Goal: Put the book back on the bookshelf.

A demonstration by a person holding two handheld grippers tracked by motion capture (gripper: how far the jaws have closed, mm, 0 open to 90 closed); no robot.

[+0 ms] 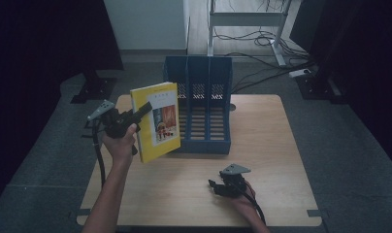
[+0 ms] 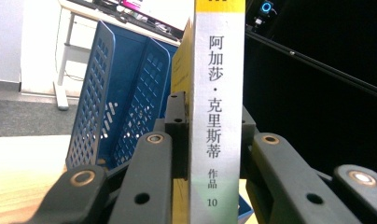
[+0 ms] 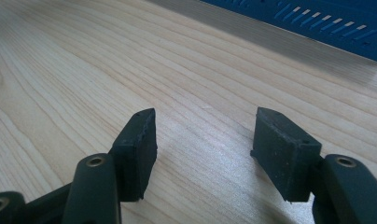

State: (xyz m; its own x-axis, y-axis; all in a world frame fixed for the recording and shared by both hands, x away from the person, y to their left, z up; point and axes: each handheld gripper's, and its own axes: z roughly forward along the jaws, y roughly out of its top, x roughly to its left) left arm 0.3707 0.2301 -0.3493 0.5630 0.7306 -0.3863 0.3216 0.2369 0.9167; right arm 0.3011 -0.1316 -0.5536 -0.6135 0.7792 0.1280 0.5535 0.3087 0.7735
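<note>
A yellow book (image 1: 157,120) with a picture on its cover is held upright above the table's left part, just left of the blue file rack (image 1: 204,104). My left gripper (image 1: 143,110) is shut on the book near its spine. In the left gripper view the grey spine (image 2: 219,112) with printed characters stands between the two jaws, and the rack's perforated dividers (image 2: 126,98) rise behind it. My right gripper (image 1: 214,186) rests low over the table near the front right, open, with bare wood between its pads (image 3: 140,149).
The wooden table (image 1: 271,145) stands on a grey floor. The rack has three slots and sits at the table's back middle. Cables and a white desk frame (image 1: 247,19) lie on the floor beyond. The rack's blue base (image 3: 317,28) runs across the far side.
</note>
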